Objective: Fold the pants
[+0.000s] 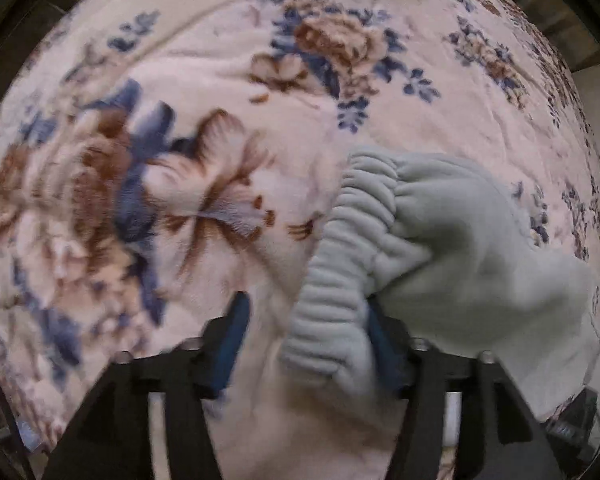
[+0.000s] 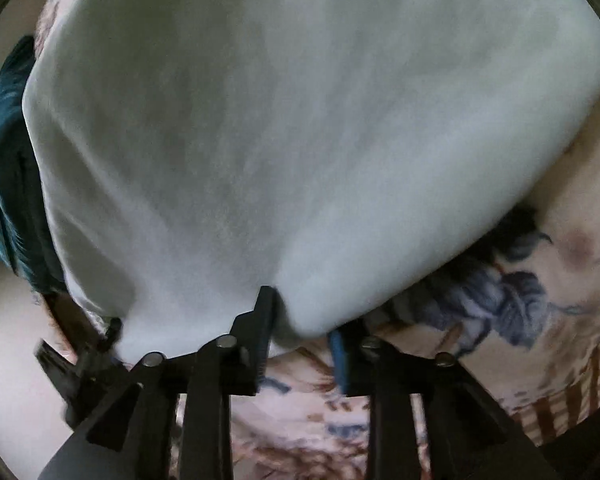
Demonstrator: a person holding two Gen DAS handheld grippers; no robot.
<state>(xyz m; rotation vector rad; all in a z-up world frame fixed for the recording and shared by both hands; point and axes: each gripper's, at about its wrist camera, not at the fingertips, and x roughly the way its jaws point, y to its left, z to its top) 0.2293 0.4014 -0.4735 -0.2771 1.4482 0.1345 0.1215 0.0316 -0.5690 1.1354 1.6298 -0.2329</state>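
Black fingers of the left gripper (image 1: 304,340) stand half-wide, the pants' (image 1: 440,248) ribbed waistband draped between them on the blanket (image 1: 220,80), with open blanket to the left. Over on the right wrist view, the right gripper (image 2: 300,320) straddles a bulging pants fold, grip unclear, and only here a teal cloth (image 2: 8,168) shows at the left edge.

So that's one pants (image 1: 452,236), pale grey, and one floral blanket (image 1: 204,128). One teal cloth (image 2: 8,168) too. Two tools: left tool (image 1: 304,344), right tool (image 2: 300,332).
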